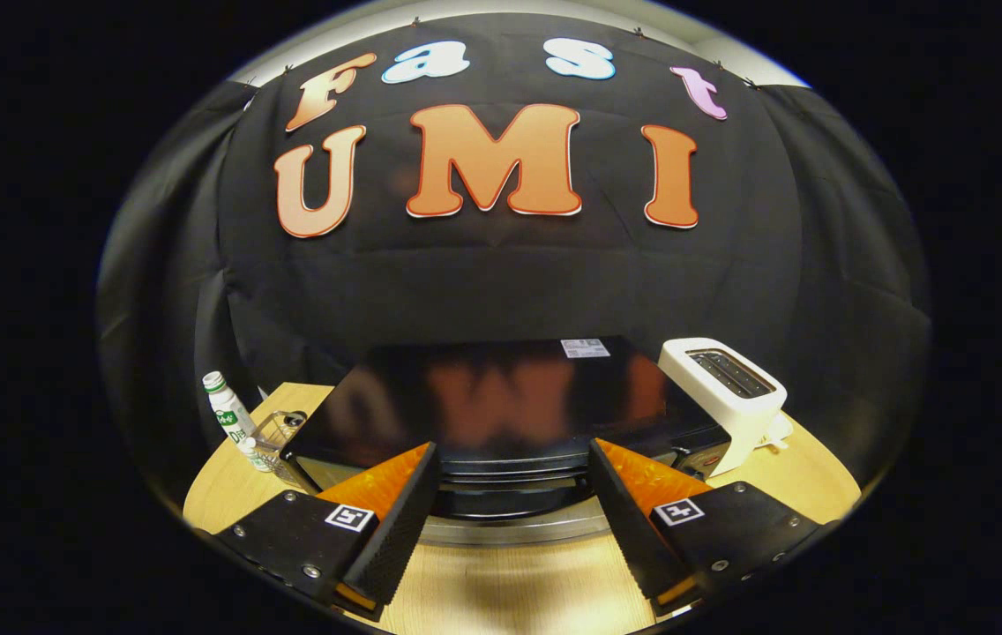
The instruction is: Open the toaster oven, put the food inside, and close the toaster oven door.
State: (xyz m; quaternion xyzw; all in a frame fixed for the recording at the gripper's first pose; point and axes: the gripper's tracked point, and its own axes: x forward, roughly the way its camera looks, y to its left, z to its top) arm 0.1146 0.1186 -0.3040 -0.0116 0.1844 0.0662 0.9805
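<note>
The tool (510,520) hung above the counter (510,582) with fingers apart — nothing between them — just before the black toaster oven (501,406); a white toaster (726,388) stood beside it.

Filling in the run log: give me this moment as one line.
gripper: open, jaws empty | toaster oven: just ahead, door closed | pop-up toaster: right of oven | bottle: left

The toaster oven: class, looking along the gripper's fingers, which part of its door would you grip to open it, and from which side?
Grip the silver handle bar running across the toaster oven door's front. It lies just ahead of the open gripper, spanning the gap between the fingers. Probably come from the front, slightly above, so the fingers can close over the bar.
</note>
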